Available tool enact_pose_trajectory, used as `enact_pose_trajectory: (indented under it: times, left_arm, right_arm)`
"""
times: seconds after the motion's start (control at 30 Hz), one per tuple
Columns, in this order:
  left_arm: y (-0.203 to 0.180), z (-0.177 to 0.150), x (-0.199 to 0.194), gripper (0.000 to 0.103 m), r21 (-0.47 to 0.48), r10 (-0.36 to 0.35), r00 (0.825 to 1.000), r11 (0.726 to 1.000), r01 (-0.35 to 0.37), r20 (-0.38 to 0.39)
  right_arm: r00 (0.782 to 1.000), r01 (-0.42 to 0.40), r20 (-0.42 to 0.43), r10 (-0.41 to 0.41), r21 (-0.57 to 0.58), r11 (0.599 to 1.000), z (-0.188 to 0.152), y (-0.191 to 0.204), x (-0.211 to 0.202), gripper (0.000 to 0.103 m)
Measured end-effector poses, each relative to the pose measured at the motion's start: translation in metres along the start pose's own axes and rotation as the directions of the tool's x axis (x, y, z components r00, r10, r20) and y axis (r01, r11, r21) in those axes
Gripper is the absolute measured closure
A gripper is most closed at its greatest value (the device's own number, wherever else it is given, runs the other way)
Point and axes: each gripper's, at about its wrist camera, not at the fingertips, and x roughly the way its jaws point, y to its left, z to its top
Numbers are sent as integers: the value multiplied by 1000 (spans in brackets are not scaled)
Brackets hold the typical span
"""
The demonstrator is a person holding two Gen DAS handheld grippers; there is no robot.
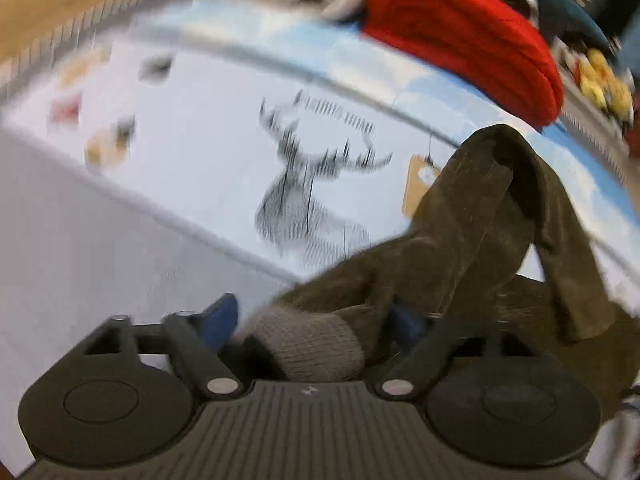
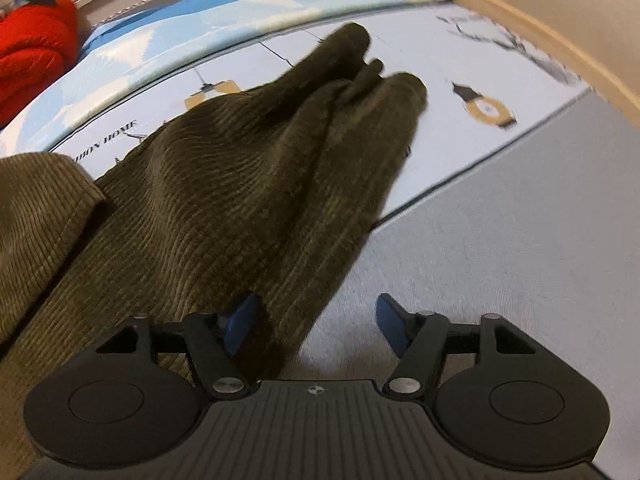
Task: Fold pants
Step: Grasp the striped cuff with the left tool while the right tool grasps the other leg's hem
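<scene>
Material: olive-brown corduroy, thick and ribbed; the pants (image 2: 224,184) look soft and limp, with some weight, so I judge they sag and drape wherever they are not supported.

Surface: the pants lie on a printed bed sheet (image 2: 500,208) with a grey panel and a pale panel that carries small drawings. A red knitted garment (image 1: 460,36) lies beyond the pants, well apart from them.

Cuff: a grey ribbed knit cuff (image 1: 316,344) ends one leg. It is thicker and less slippery than the corduroy, so it seems a good place to take hold.

Left tool (image 1: 320,320): its blue pads stand on both sides of the cuff and the bunched cloth. It seems clamped on the pants, and the cloth rises from it to a raised fold.

Right tool (image 2: 320,326): the pads are apart. The left pad touches the edge of the cloth, the right pad is over the bare sheet, and nothing is gripped.

Long axis: in the right wrist view the leg runs from the right tool away toward the blue border of the sheet, and narrows to a rumpled far end.

Where to hold: I judge the cuff and the thick seams or hems, not the middle of the cloth, because a single layer would slip and bunch.

Caution: the left wrist view is blurred, so the exact layers in the grip I cannot tell.
</scene>
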Motion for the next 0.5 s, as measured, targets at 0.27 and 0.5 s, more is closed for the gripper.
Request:
enact_pose_trajectory:
  times: [0.27,0.5]
  left_arm:
    - [5,-14,-2,15,-43,-114,984,993,109,-136]
    - [5,-47,16,14,122,-1,953,992,40,-304]
  right_arm:
    - [998,-50,30,51,-41,998,2,-2,-17,96]
    - [995,-85,53,89,-62,994,-3,-23,-44,96]
